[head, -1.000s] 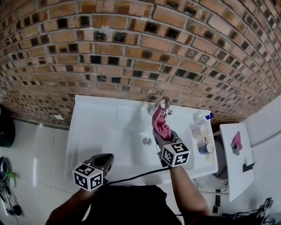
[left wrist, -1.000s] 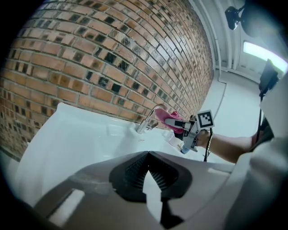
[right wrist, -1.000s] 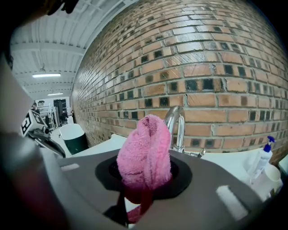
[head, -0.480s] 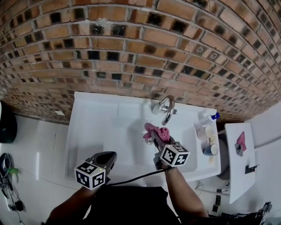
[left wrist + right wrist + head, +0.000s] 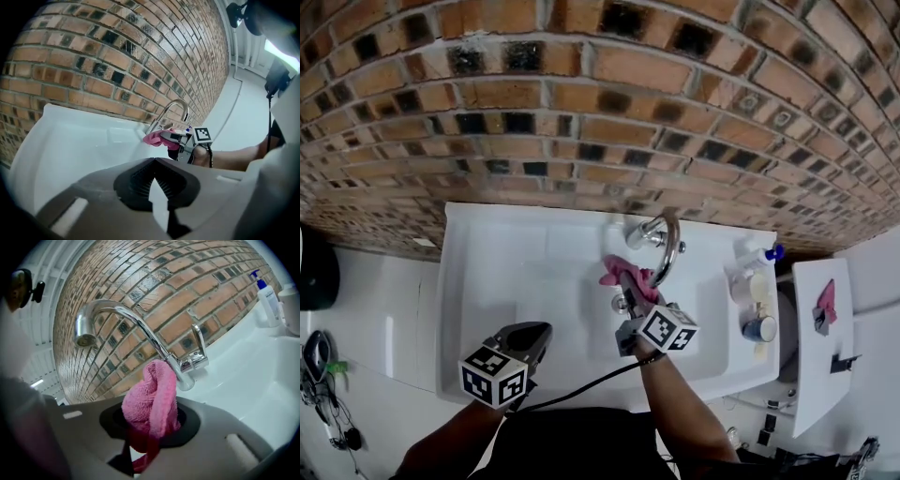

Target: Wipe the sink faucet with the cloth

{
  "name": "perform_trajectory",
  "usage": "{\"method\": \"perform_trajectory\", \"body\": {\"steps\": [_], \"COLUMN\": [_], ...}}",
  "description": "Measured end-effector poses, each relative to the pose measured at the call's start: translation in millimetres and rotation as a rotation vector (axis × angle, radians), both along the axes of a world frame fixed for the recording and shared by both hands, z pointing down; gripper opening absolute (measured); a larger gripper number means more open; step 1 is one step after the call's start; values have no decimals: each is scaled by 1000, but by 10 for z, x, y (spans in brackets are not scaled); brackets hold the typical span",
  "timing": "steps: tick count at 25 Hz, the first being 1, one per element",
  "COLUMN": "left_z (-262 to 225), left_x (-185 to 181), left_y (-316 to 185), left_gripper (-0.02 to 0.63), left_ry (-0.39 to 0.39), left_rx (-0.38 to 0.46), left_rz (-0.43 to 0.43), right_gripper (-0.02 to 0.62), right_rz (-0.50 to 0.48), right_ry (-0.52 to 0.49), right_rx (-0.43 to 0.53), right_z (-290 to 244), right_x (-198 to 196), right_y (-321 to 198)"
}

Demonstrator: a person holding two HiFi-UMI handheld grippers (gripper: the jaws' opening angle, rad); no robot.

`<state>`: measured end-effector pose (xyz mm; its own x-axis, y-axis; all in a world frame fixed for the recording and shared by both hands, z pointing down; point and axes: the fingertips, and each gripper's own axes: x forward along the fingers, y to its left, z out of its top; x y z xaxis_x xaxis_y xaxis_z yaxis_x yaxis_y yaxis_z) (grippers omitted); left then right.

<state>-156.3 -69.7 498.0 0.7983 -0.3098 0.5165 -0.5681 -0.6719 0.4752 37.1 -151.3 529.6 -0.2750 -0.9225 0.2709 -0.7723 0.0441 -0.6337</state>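
A curved chrome faucet (image 5: 662, 240) stands at the back of the white sink (image 5: 516, 272). My right gripper (image 5: 634, 298) is shut on a bunched pink cloth (image 5: 628, 276), held over the basin just left of the spout. In the right gripper view the cloth (image 5: 152, 397) bulges out of the right gripper (image 5: 152, 425) in front of the faucet (image 5: 140, 326); I cannot tell if they touch. My left gripper (image 5: 532, 336) hangs shut and empty over the sink's front rim. The left gripper view shows the left gripper (image 5: 154, 161), with the faucet (image 5: 171, 110) and cloth (image 5: 153, 138) beyond.
A brick wall (image 5: 581, 112) rises right behind the sink. A pump bottle (image 5: 752, 257) and small cups (image 5: 759, 328) crowd the sink's right ledge. A white shelf (image 5: 821, 347) with a pink item stands further right. Tiled floor (image 5: 366, 309) lies to the left.
The right gripper has drawn the cloth down off the faucet's arch and now holds it lower, left of the spout. The left gripper has stayed put.
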Motion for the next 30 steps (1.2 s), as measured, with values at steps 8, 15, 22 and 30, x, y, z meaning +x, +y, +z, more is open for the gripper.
{"method": "perform_trajectory", "body": {"steps": [8, 15, 22, 30], "left_z": [170, 281, 359, 291], "left_x": [109, 106, 158, 223], "left_y": [-180, -282, -239, -132], "left_gripper": [6, 6, 6, 6], "left_ry": [-36, -71, -88, -87], "left_rx": [-54, -82, -104, -85], "left_rz": [6, -7, -6, 9], "right_gripper": [114, 114, 114, 114], "right_rz": [51, 66, 61, 12], "right_ry": [-114, -152, -185, -216], "right_rx": [0, 11, 35, 100], "right_z": [279, 393, 356, -37], "right_x": [159, 316, 374, 256], "right_y": [-372, -611, -639, -654]}}
